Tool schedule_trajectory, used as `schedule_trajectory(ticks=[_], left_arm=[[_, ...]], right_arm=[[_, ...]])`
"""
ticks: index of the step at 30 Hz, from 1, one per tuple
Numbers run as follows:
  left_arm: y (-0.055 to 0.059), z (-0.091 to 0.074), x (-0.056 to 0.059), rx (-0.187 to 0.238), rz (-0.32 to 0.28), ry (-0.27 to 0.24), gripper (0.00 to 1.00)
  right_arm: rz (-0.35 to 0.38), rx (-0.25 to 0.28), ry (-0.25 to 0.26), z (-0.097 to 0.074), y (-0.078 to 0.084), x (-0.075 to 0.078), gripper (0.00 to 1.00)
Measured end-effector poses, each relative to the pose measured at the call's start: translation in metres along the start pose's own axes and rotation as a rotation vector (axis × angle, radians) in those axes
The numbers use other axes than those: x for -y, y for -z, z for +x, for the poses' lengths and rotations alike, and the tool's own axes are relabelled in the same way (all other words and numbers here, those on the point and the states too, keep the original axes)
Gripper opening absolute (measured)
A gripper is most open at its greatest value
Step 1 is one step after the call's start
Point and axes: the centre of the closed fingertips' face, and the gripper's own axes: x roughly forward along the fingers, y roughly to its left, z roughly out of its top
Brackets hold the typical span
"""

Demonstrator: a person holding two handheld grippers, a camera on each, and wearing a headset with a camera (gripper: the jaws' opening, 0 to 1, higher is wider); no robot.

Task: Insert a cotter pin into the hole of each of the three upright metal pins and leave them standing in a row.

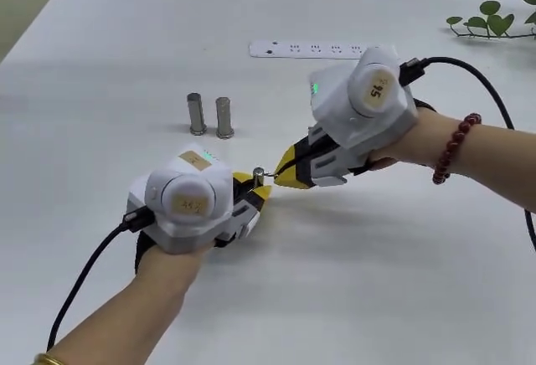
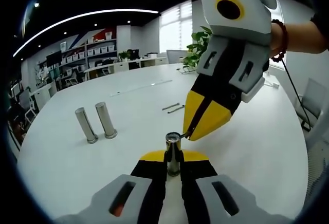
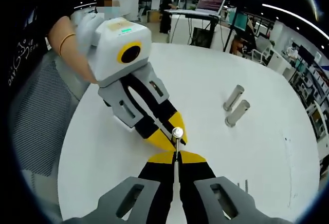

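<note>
**Left gripper clamped on a metal pin, right gripper pinching a cotter pin at its head**

Left gripper [image 1: 254, 191] sits low over the white table [image 1: 377, 281], its yellow-tipped jaws closed nearly all the way around a metal pin [image 2: 173, 153]. That pin stands upright between them, with its rounded head poking above the jaw tips. The right gripper [image 1: 280, 172] comes in from the opposite side, angled down, so the two sets of jaw tips almost meet. Its jaws are pressed together on a thin cotter pin [image 3: 176, 149], which runs straight out along the gap between them. The far end of the cotter pin reaches the gripped pin just under the head (whether it has actually entered the hole cannot be told).

Two other metal pins [image 1: 209, 115] stand upright side by side, close together, farther back on the table and well apart from both grippers. Two loose cotter pins [image 2: 171, 106] lie flat on the table beyond the right gripper in the left gripper view. A white power strip [image 1: 310, 48] lies near the far edge, and a leafy plant [image 1: 501, 15] trails in at the corner.
</note>
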Motion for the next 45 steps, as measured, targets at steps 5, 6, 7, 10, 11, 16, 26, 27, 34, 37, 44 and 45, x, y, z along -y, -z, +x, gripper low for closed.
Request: schedule_trajectory(ticks=[5, 6, 7, 10, 11, 16, 26, 27, 34, 37, 44, 45], left_arm=[[0.0, 0.0, 0.0, 0.004, -0.012, -0.011, 0.06], [0.0, 0.0, 0.0, 0.006, -0.015, -0.013, 0.06], [0.0, 0.001, -0.001, 0.007, -0.019, -0.014, 0.06], [0.0, 0.001, -0.001, 0.007, -0.015, -0.013, 0.06], [0.0, 0.001, -0.001, 0.007, -0.013, -0.009, 0.06], [0.0, 0.002, 0.0, 0.008, -0.014, -0.014, 0.06], [-0.001, 0.003, 0.0, 0.01, -0.023, -0.019, 0.06], [-0.001, 0.003, 0.0, 0.01, -0.023, -0.019, 0.06], [-0.001, 0.003, -0.001, 0.012, -0.022, -0.024, 0.06], [-0.001, 0.003, -0.001, 0.012, -0.024, -0.027, 0.06], [-0.001, 0.004, -0.001, 0.011, -0.028, -0.028, 0.06], [-0.001, 0.004, -0.001, 0.011, -0.029, -0.028, 0.06]], right_arm=[[-0.053, -0.025, 0.009, 0.002, 0.002, 0.003, 0.0], [-0.055, -0.026, 0.012, 0.002, 0.002, 0.004, 0.0], [-0.061, -0.027, 0.013, 0.002, 0.002, 0.004, 0.0], [-0.067, -0.026, 0.019, 0.002, 0.002, 0.004, 0.0], [-0.067, -0.02, 0.02, 0.002, 0.002, 0.004, 0.0], [-0.049, 0.009, 0.028, 0.004, -0.002, 0.002, 0.0], [-0.018, 0.017, 0.05, 0.007, -0.002, 0.007, 0.0], [-0.005, 0.024, 0.048, 0.008, -0.002, 0.006, 0.0], [0.065, 0.067, 0.052, -0.003, -0.005, 0.006, 0.05], [0.08, 0.071, 0.055, -0.008, -0.001, 0.006, 0.04], [0.086, 0.044, 0.067, -0.008, 0.008, 0.005, 0.0], [0.091, 0.047, 0.069, -0.008, 0.007, 0.006, 0.0]])
